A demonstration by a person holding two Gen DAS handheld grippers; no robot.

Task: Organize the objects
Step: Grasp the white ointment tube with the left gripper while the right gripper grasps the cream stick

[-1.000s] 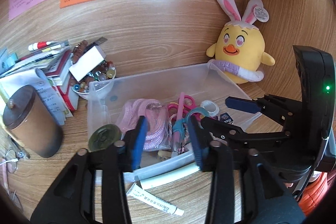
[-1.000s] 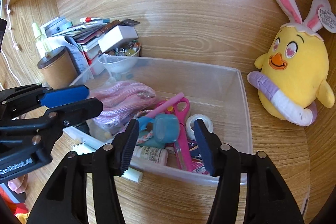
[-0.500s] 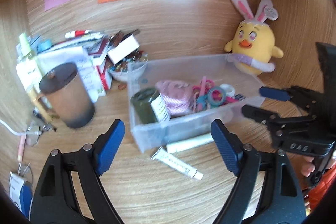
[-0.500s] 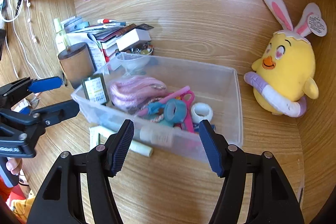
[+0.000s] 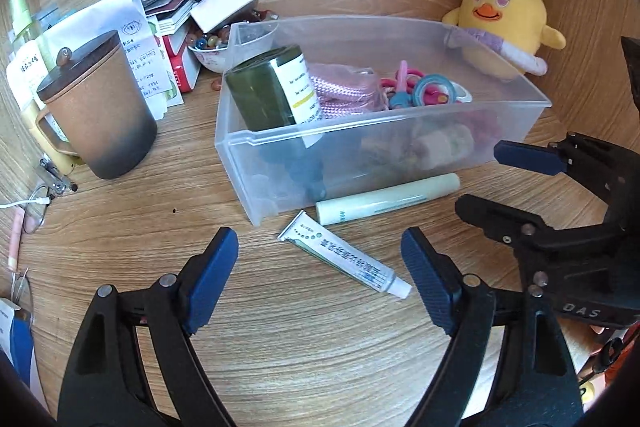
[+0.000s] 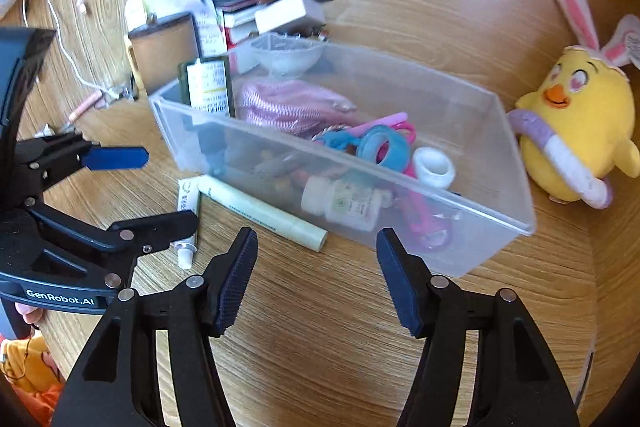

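Observation:
A clear plastic bin (image 5: 500, 131) (image 6: 516, 211) sits on the wooden desk. It holds a dark green jar (image 5: 272, 91) (image 6: 206, 85), a pink cord (image 5: 344, 91), scissors, tape rolls and a white bottle (image 6: 344, 203). A white ointment tube (image 5: 346, 261) (image 6: 186, 203) and a pale green stick (image 5: 386, 201) (image 6: 260, 209) lie on the desk in front of the bin. My left gripper (image 5: 320, 275) is open and empty, just in front of the tube. My right gripper (image 6: 316, 271) is open and empty, in front of the bin.
A brown lidded mug (image 5: 96, 107) stands left of the bin. Behind it are stacked books and papers (image 5: 160, 7) and a bowl of beads (image 5: 210, 47). A yellow plush chick (image 5: 500, 11) (image 6: 576, 123) sits at the back right. Cables and glasses (image 5: 36, 195) lie far left.
Both grippers have pulled back from the bin and tilted down. The left gripper opened wide and let go of the green jar, which now rests in the bin's left end.

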